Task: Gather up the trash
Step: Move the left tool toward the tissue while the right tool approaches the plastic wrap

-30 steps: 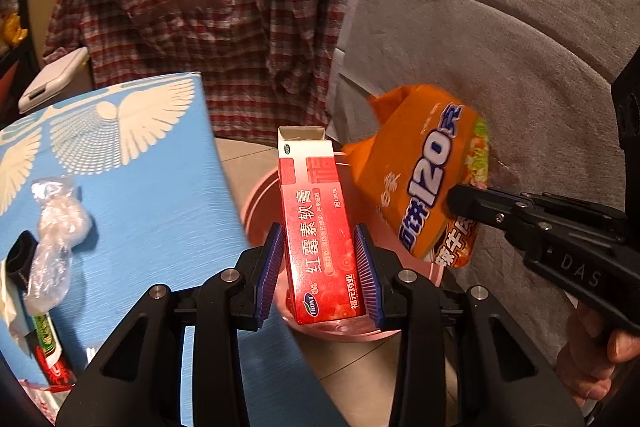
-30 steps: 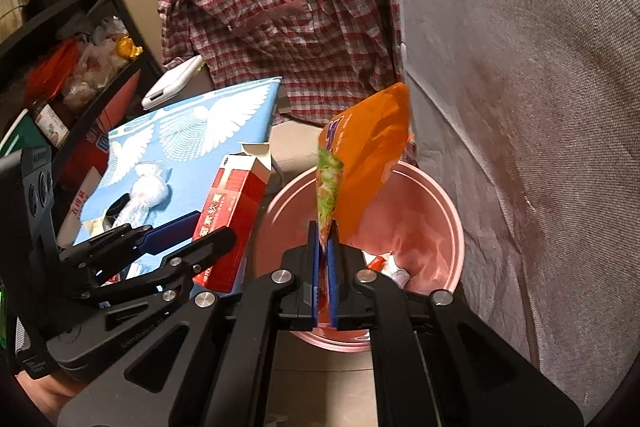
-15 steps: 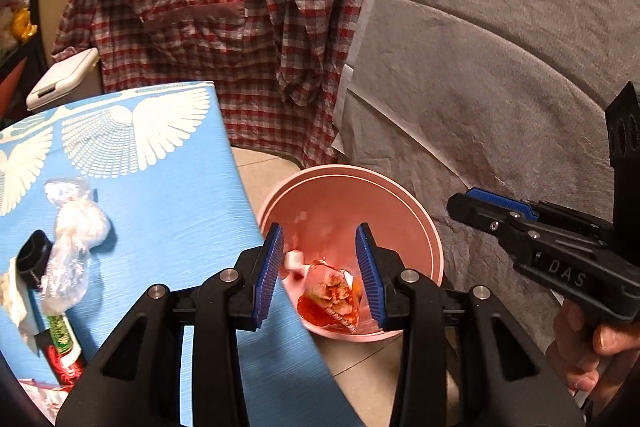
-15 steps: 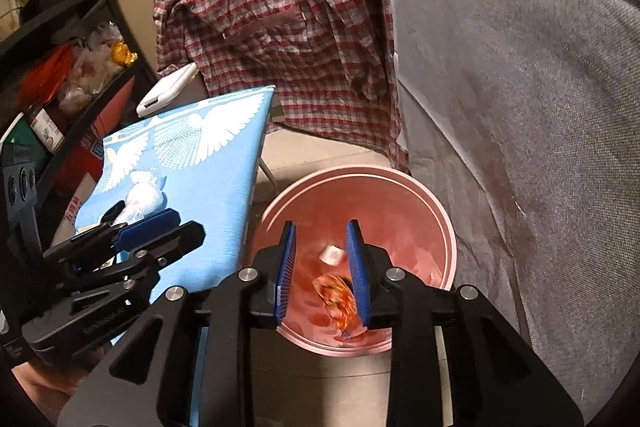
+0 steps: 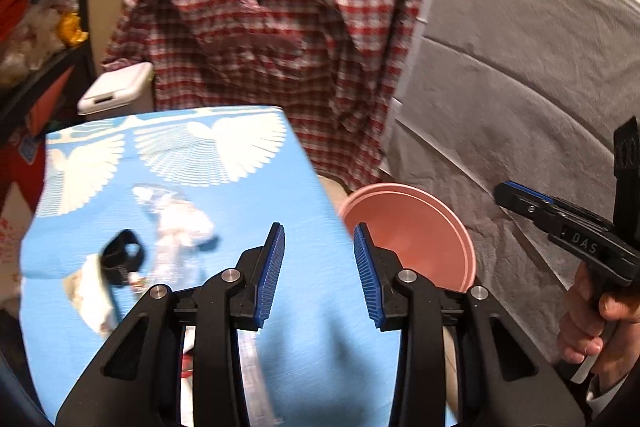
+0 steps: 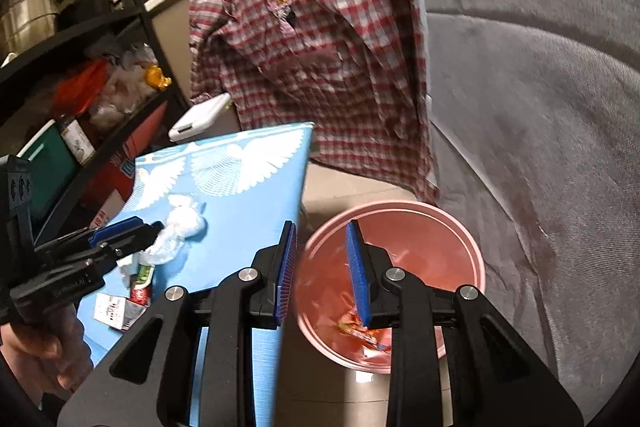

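A pink bin [image 5: 424, 227] stands on the floor right of a blue table [image 5: 256, 187]; it also shows in the right wrist view [image 6: 448, 227], with red and orange wrappers [image 6: 360, 331] inside. My left gripper [image 5: 319, 277] is open and empty over the table's right edge. My right gripper [image 6: 320, 275] is open and empty above the bin's left rim. On the table lie a crumpled clear plastic bag [image 5: 176, 223], a black clip [image 5: 122, 255], a white wrapper [image 5: 90, 295] and small packets [image 6: 132, 291].
A red plaid shirt [image 5: 280, 39] hangs behind the table and bin. A grey fabric surface [image 5: 500, 99] rises on the right. A black shelf [image 6: 80, 39] with pots and bags stands at the left. A white box [image 5: 116, 91] sits behind the table.
Both grippers opened and dropped the red box and the orange packet into the bin. Both have since pulled back and swung left toward the table.
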{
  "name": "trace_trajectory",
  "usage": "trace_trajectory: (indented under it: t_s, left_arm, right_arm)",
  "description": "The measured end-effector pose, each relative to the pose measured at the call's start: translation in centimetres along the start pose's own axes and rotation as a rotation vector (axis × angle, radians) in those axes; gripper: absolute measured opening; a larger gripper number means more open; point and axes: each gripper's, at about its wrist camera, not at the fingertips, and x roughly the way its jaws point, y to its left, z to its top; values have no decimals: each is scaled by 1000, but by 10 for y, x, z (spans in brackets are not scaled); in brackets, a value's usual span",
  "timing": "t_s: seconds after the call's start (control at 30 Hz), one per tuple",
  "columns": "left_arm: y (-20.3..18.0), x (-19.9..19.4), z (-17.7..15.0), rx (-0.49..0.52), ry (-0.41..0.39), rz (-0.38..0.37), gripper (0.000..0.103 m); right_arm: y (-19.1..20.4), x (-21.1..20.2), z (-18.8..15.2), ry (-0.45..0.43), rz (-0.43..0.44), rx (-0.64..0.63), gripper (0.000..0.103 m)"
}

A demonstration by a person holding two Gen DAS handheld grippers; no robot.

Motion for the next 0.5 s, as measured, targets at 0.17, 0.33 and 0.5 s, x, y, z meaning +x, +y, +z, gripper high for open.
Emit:
trace_trajectory:
  t_s: [0.17,0.33,0.5]
  left_arm:
    - [36,-25,-1,-43,-30,37,35]
    - [73,-48,-5,-80,-54,79,34]
    - [109,-63,-10,-135,-62,121,33]
  right_arm:
    - [18,-6,2,-33,24,-10,26]
    - [39,-10,4,-51,46,-25,24]
    - [63,-11,3,-66,85,-39,20]
